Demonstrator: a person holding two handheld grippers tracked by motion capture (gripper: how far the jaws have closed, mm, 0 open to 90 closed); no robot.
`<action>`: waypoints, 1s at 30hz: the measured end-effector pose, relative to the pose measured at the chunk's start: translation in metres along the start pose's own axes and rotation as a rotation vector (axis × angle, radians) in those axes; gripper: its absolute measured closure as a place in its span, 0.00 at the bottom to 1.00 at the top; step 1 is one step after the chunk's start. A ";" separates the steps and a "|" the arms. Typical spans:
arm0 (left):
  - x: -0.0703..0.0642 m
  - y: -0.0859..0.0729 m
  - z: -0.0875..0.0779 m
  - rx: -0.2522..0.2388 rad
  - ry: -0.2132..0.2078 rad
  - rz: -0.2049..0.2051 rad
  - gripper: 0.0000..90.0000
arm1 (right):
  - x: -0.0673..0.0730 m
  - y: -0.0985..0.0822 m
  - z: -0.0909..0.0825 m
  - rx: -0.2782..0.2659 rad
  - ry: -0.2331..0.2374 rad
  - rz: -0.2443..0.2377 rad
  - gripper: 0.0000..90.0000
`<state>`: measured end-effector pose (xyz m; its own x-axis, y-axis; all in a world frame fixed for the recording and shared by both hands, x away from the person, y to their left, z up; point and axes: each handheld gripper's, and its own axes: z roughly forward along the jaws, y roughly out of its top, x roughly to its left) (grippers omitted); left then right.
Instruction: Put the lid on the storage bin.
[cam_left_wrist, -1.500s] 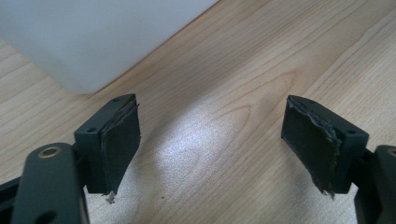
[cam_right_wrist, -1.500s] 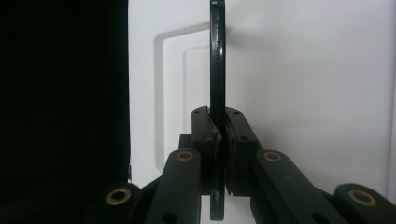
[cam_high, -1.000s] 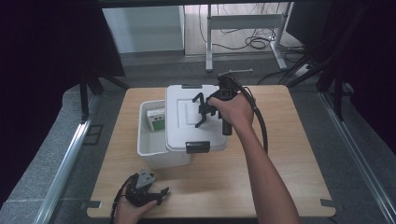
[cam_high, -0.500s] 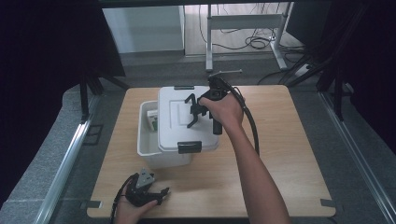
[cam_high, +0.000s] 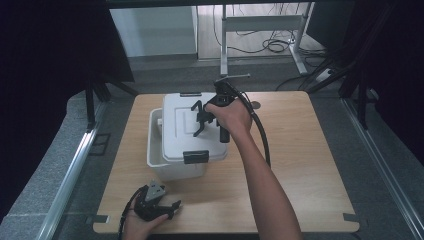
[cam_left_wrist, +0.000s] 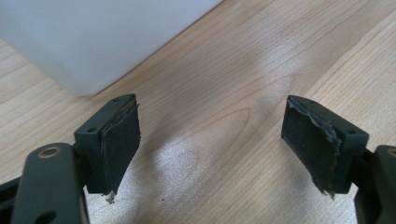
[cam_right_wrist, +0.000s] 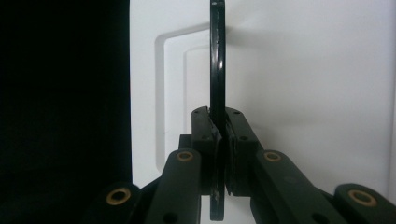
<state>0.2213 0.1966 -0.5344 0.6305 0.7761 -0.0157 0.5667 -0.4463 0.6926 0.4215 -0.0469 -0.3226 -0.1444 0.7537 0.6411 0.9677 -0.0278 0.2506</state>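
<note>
Two claws are seen: the right claw (cam_high: 202, 119) is clamped on the thin black handle (cam_right_wrist: 216, 70) of the white lid (cam_high: 192, 132), judged light and stiff, atop the bin (cam_high: 156, 160) mid-surface, while the left claw (cam_left_wrist: 212, 144) is held open near the front edge.

The white storage box (cam_high: 177, 150) with its lid (cam_high: 192, 127) blocks the table's (cam_high: 310, 165) left-centre. The table's right half and front edge lie open.

Lid (cam_high: 192, 130) on box (cam_high: 172, 167) at table (cam_high: 310, 150) centre-left, right gripper (cam_high: 200, 120) over lid, left gripper (cam_high: 157, 205) before box at near edge.
</note>
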 end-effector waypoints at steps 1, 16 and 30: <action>0.000 0.000 0.000 -0.001 -0.001 -0.001 0.22 | 0.001 0.000 0.001 0.002 -0.001 -0.002 0.93; 0.001 0.000 -0.001 -0.001 0.002 0.000 0.22 | 0.012 0.005 0.021 0.025 0.004 0.000 0.93; 0.003 -0.001 -0.003 -0.005 -0.001 -0.009 0.22 | 0.018 0.011 0.041 0.045 -0.002 0.008 0.93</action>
<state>0.2211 0.2002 -0.5328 0.6258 0.7797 -0.0224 0.5695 -0.4371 0.6962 0.4376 -0.0066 -0.3378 -0.1361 0.7549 0.6415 0.9772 -0.0044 0.2124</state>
